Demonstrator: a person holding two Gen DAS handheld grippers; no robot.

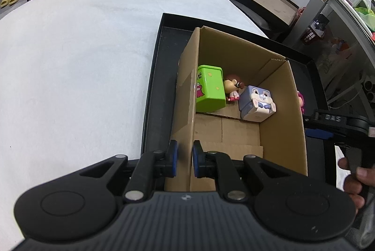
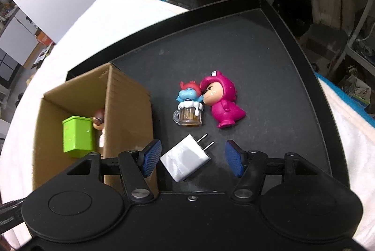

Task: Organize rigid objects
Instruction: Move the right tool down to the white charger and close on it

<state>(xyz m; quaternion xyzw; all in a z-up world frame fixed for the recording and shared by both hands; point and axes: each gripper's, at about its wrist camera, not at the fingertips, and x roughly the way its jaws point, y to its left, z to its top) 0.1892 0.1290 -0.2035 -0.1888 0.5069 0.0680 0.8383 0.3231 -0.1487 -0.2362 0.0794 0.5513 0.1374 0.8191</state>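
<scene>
1. The left gripper (image 1: 185, 158) is clamped on the near left wall of the cardboard box (image 1: 276, 124), one blue pad outside the wall and one inside, jaws narrow with only the cardboard between them.
2. The box stands open-topped on the left part of a black tray (image 2: 269, 58), which lies on a white cloth (image 1: 82, 51).
3. At the far end of the box floor sit three toys: a green tin (image 1: 209, 89) against the left wall, a small brown-haired figure (image 1: 232, 89) just right of it and touching it, and a grey rabbit cube (image 1: 256, 103) further right.
4. The right gripper (image 2: 192, 158) hangs over the bare tray floor to the right of the box, jaws set wide, pads touching nothing.
5. A white plug charger (image 2: 185, 160) lies flat on the tray between those open fingers, apart from both pads, its two prongs pointing to the far right.
6. Farther out on the tray lie a blue figure with a red cap in a beer mug (image 2: 188, 108) and a magenta bear-suit figure (image 2: 222, 103), touching each other; the magenta one is on the right.
7. In the left wrist view a person's hand (image 1: 354, 183) grips the right tool's handle at the right edge.
</scene>
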